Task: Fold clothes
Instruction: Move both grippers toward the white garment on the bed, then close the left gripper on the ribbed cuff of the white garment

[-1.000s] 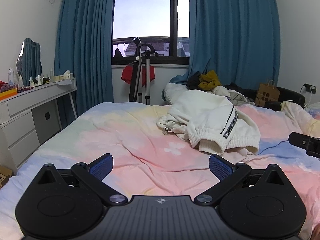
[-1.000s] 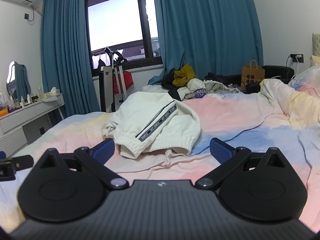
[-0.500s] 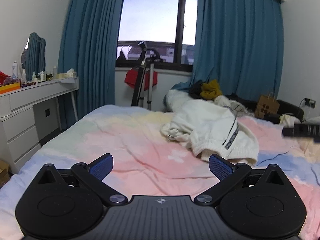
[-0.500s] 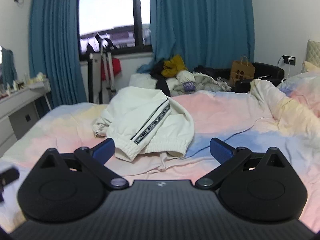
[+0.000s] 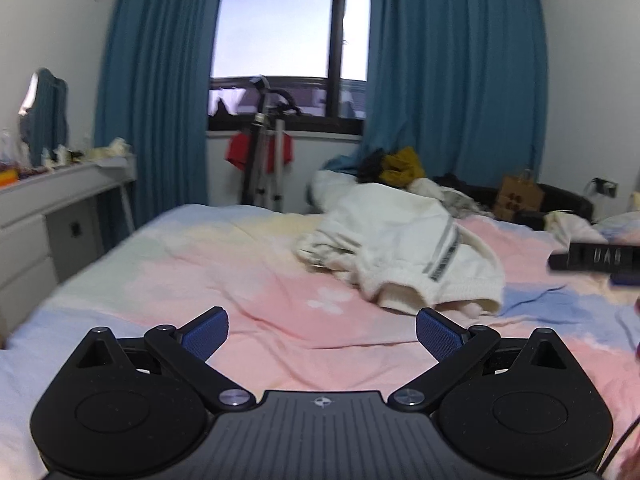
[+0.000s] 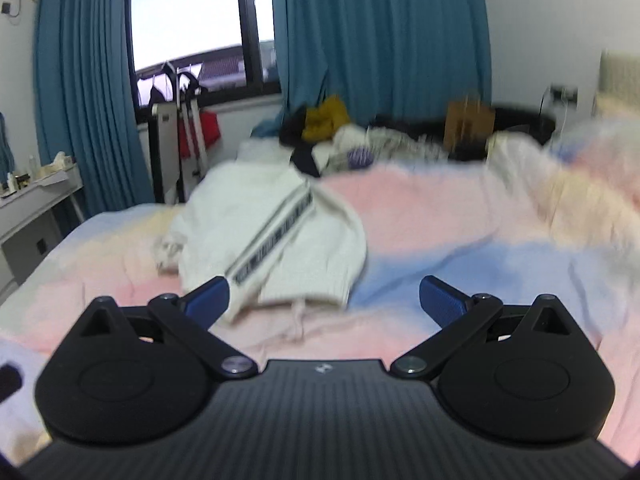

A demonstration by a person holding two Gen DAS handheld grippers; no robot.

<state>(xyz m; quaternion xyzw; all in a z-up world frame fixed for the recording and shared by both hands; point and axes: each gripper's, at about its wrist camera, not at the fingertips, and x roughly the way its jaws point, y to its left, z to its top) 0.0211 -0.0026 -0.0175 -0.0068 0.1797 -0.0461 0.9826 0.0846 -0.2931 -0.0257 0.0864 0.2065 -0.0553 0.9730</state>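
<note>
Jaws wide apart, holding nothing.

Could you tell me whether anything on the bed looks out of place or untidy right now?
Yes: the white garment lies crumpled in a heap on the pastel bedspread, unfolded, its striped band twisted. More clothes are piled at the far edge. Both grippers are open and hold nothing.

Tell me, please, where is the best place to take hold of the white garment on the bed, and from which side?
Probably the ribbed cuff end of the white garment, the edge nearest both grippers. It lies bunched on the bed, and this thick hem lifts slightly off the cover, so open jaws could slide in low from the near side. The right gripper is closest; the left gripper is further off.
</note>
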